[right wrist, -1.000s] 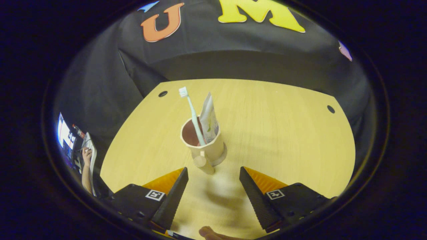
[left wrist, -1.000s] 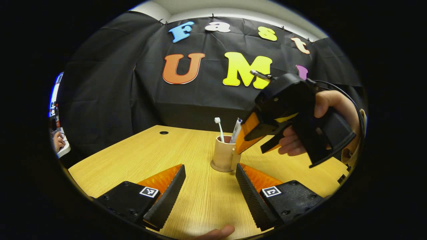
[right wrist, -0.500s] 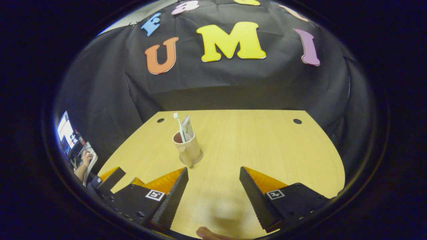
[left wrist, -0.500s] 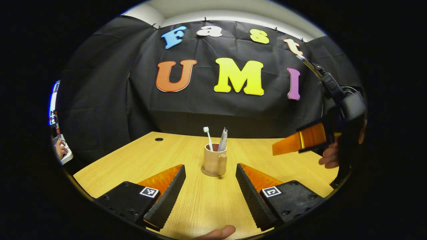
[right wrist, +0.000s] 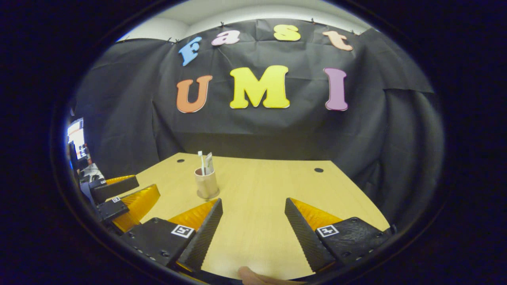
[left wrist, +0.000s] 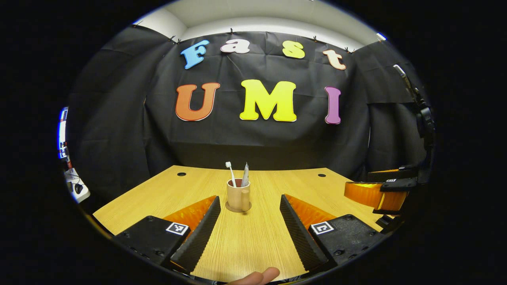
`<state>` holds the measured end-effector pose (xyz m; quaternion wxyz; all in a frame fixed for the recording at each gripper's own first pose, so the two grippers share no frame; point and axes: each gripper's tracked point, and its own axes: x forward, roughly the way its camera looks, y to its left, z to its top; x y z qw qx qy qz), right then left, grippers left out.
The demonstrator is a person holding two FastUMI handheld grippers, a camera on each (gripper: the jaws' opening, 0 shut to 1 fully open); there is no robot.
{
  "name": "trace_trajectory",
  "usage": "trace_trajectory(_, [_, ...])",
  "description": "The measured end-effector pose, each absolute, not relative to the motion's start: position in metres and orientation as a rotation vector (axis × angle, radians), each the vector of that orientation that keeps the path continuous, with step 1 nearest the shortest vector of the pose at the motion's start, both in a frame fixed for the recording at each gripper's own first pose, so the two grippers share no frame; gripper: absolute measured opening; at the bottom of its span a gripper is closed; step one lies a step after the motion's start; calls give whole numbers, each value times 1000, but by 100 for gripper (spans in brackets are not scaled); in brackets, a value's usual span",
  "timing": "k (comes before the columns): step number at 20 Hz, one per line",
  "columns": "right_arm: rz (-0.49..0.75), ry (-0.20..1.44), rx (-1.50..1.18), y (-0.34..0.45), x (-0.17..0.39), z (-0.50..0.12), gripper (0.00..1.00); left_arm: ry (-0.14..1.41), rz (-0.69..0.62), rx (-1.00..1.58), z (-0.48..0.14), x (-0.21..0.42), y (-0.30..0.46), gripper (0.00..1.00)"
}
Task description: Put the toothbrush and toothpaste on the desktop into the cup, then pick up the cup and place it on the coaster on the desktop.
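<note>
A tan cup (left wrist: pixel 238 194) stands upright on a round coaster (left wrist: pixel 237 208) mid-desk. A toothbrush (left wrist: pixel 229 172) and a toothpaste tube (left wrist: pixel 245 179) stick up out of it. My left gripper (left wrist: pixel 249 199) is open, low over the desk, short of the cup, holding nothing. My right gripper (left wrist: pixel 358 183) hangs open at the right edge, well clear of the cup. In the right gripper view the cup (right wrist: pixel 206 183), toothbrush (right wrist: pixel 201 160) and toothpaste (right wrist: pixel 208 162) sit on the coaster (right wrist: pixel 208 196), ahead and left of my open right gripper (right wrist: pixel 253 200). The left gripper (right wrist: pixel 146 186) is at the far left.
The wooden desk (left wrist: pixel 158 194) has two cable holes (left wrist: pixel 182 174) (left wrist: pixel 321 175) near its back edge. Black cloth closes the back and sides. A screen and clutter (left wrist: pixel 63 134) show past the left edge. A thumb (left wrist: pixel 257 276) is at the bottom.
Both grippers have drawn back from the cup and levelled out. The right gripper let go and swung away to the right. The cup stays on the coaster.
</note>
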<state>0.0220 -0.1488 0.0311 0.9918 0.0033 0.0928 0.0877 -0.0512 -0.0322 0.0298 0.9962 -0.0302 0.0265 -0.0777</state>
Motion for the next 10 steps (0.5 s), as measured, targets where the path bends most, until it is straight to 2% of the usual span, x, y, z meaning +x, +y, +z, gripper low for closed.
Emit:
trace_trajectory(2, [198,152,19,-157,5,26,95,51,-157,-73,31,-57,-34,96])
trace_trajectory(7, [83,23,12,-188,6,24,96,9,-150,-9,29,-64,-39,96])
trace_trajectory(8, [64,15,-11,-190,8,22,94,-3,-134,5,29,-65,-37,96])
trace_trajectory(9, [59,9,-24,-190,8,19,98,-16,-122,15,30,-66,-35,96])
trace_trajectory(10, [63,8,-32,-189,5,19,96,-20,-120,18,30,-67,-36,96])
